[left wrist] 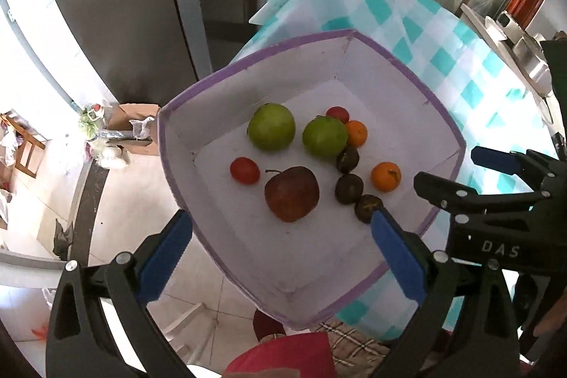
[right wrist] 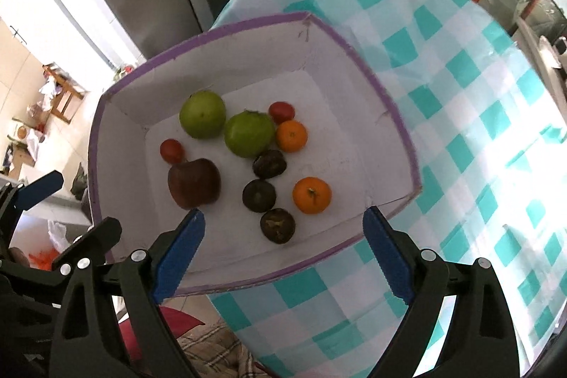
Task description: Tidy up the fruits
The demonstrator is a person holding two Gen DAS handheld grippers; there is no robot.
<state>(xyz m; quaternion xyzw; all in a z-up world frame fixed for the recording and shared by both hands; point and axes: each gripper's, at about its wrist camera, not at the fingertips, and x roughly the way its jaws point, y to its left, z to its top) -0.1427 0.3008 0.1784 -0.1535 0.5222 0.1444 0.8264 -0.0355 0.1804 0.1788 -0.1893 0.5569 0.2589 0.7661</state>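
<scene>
White cardboard box [left wrist: 248, 236] with a purple rim sits at the corner of a table under a teal-and-white checked cloth [left wrist: 443, 66]; all the fruit lies on its floor, ten pieces counted.

Two green apples [left wrist: 271, 127] side by side at the back; one dark red apple [left wrist: 292, 193] in front of them; two small red tomatoes, one [left wrist: 245, 170] just left of the red apple, one [left wrist: 337, 114] behind the right-hand green apple; two oranges, one [left wrist: 356, 133] touching that green apple, one [left wrist: 386, 176] apart to the right; three dark brown fruits [left wrist: 349, 188] in a line between red apple and orange.

Left gripper [left wrist: 280, 257] above the box, fingers spread wide, nothing between them; right gripper [right wrist: 283, 254] likewise spread and empty.
</scene>
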